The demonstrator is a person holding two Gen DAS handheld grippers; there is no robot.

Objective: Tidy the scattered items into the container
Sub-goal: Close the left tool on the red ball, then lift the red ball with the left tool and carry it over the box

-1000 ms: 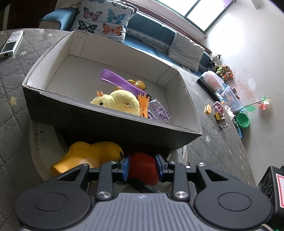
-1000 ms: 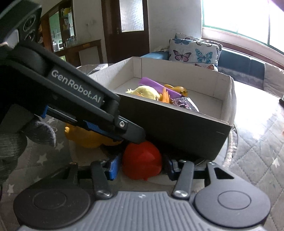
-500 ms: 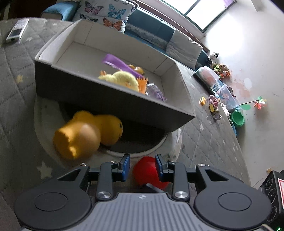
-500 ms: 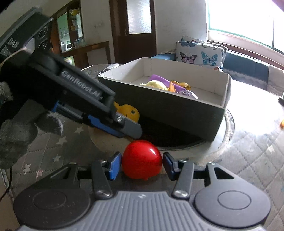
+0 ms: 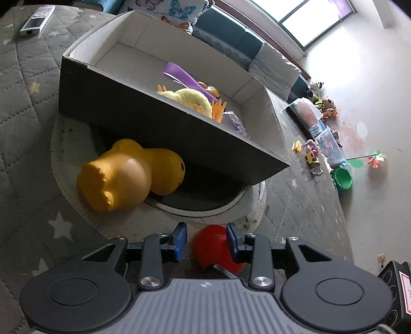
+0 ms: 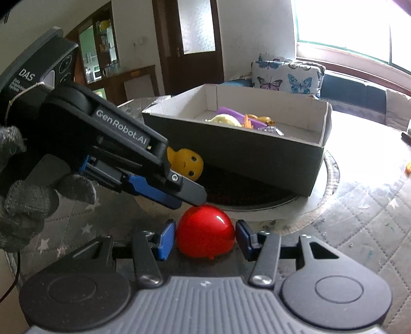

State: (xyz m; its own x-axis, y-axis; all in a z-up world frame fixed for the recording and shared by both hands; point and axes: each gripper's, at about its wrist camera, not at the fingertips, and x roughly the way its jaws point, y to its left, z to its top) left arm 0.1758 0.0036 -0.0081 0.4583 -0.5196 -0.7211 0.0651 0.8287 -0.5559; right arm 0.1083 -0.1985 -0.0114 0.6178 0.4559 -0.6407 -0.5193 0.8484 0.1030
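A red ball [image 6: 205, 235] sits between my right gripper's [image 6: 205, 240] blue pads; the pads stand close beside it with slim gaps. In the left wrist view the ball [image 5: 213, 245] lies between my left gripper's [image 5: 205, 240] open pads, touching the right one. The left gripper [image 6: 179, 195] also shows in the right wrist view, its tip just above the ball. The dark cardboard box [image 5: 143, 120] [image 6: 257, 156] holds a plush chick [image 5: 191, 99], a purple piece and other toys. A yellow rubber duck [image 5: 128, 174] [image 6: 186, 163] lies on its side outside the box's near wall.
The box and duck rest on a round mat [image 5: 231, 205] over a grey quilted cover. A remote [image 5: 37, 19] lies far left. Butterfly cushions [image 6: 287, 75] and a sofa stand behind. Toys and a green bucket [image 5: 341, 177] sit on the floor at right.
Both grippers have pulled back from the box with the red ball between them. The box and duck look farther off, and the duck is now fully in view.
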